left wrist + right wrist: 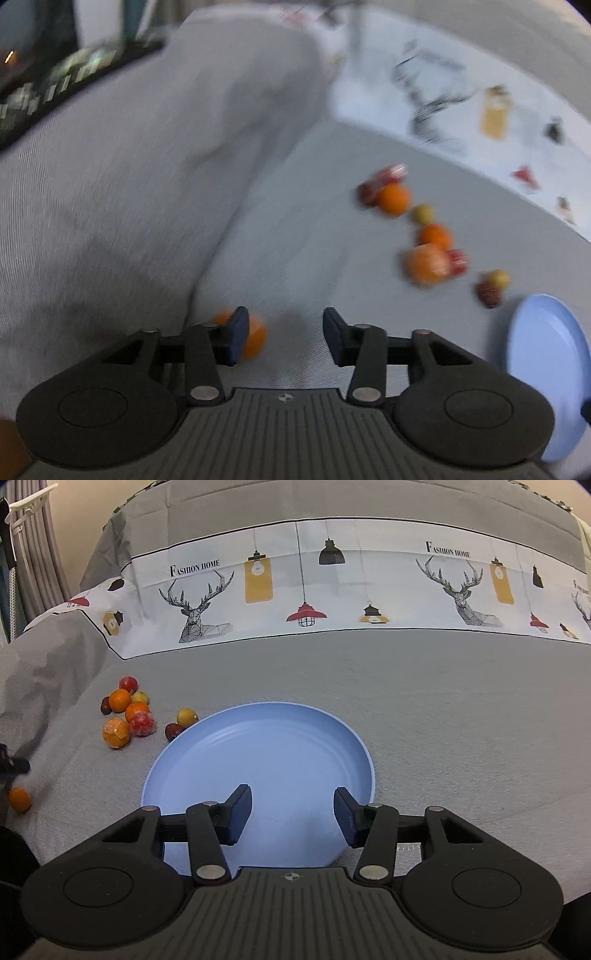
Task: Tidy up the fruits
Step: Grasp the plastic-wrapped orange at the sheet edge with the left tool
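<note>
Right gripper (292, 814): released, jaws apart, nothing between them, over the near rim of the blue plate (207, 760).
Left gripper (284, 338): released, holding nothing; lone orange (255, 338) half behind its left finger.
Fruit cluster (129, 712): on the grey cloth (443, 709), ahead-left of the right gripper, beside the plate.
Risk: round fruit may roll if nudged off-centre.
Count: one plate; about ten fruits, blur permitting.

A cluster of fruits (127, 716) lies left of the plate (258, 746) on the bed (443, 720); one lone fruit (19, 799) sits nearer, farther left.
</note>
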`<state>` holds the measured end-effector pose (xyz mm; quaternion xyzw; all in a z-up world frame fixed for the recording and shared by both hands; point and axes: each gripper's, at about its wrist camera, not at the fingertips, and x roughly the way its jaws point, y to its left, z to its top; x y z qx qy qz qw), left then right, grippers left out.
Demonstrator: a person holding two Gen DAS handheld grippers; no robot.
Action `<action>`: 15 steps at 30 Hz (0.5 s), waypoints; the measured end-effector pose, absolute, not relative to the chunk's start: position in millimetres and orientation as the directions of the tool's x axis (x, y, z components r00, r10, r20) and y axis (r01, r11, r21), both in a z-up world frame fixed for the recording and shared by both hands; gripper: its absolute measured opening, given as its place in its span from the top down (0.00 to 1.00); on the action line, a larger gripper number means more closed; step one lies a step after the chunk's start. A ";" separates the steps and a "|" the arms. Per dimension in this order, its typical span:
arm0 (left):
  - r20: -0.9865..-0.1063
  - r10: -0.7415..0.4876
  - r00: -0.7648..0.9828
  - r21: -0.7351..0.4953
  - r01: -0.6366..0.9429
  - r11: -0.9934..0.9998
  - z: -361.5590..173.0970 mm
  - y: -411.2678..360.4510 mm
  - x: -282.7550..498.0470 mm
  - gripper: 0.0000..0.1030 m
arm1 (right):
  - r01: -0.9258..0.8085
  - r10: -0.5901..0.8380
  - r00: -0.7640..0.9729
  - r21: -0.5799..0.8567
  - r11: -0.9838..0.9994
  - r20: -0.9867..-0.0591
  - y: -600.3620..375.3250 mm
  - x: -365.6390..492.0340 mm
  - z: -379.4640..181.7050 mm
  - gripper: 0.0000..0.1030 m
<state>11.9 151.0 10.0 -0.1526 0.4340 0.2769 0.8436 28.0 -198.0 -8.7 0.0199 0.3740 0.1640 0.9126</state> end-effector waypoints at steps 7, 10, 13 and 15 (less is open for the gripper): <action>-0.832 0.406 0.379 0.073 -0.651 0.756 5.2 157.5 21.3 0.34 | -0.295 0.325 0.660 0.165 0.941 -0.677 -190.0 29.5 -9.5 0.46; -0.841 0.411 0.351 0.082 -0.669 0.739 2.9 159.2 17.2 0.34 | -0.303 0.332 0.659 0.166 0.939 -0.675 -186.3 29.5 -8.5 0.46; -0.850 0.408 0.333 0.077 -0.688 0.722 -1.4 162.9 16.2 0.34 | -0.309 0.340 0.660 0.170 0.936 -0.670 -183.5 29.0 -7.0 0.45; -0.851 0.410 0.329 0.074 -0.697 0.713 -1.4 164.2 15.8 0.35 | -0.313 0.343 0.660 0.171 0.934 -0.668 -182.1 28.8 -6.3 0.45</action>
